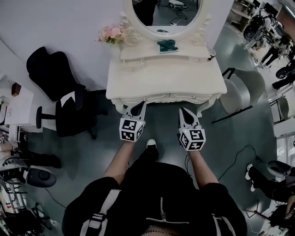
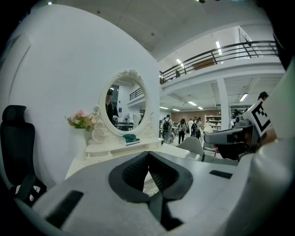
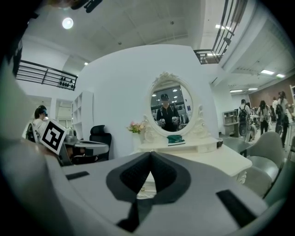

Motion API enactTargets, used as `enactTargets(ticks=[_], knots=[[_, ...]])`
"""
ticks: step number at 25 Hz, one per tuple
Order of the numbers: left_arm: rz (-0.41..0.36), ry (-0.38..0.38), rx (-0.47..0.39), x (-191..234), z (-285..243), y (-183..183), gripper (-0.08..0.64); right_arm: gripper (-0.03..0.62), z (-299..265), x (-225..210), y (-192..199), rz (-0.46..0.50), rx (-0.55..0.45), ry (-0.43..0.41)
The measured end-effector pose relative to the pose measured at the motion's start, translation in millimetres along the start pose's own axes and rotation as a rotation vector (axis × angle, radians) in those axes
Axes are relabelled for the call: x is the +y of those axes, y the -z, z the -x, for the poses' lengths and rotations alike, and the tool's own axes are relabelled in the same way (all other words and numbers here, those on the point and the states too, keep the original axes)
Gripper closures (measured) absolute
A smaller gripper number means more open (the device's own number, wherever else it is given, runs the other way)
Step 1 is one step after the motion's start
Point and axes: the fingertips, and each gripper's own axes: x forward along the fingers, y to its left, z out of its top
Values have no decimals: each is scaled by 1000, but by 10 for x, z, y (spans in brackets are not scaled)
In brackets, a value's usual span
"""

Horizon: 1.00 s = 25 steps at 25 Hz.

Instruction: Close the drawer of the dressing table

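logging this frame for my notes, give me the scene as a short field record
table: white dressing table, oval mirror
left gripper: shut, empty, near table's front edge
right gripper: shut, empty, near table's front edge
by mirror: pink flowers, green item
drawer: looks flush from above, uncertain
beside: black chair

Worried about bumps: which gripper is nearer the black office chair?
Left. The left gripper is by the dressing table, on the side toward the black office chair; the right gripper is farther off.

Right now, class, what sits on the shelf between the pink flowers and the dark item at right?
A teal object before the mirror; head view shows it.
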Motion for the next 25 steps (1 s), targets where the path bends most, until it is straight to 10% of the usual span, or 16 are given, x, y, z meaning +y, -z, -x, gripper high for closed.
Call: enactTargets(ticks=[25], knots=[[-5,38,39,1320,-1932,-267,554,592,-2207,-707,-409,14,30,2]])
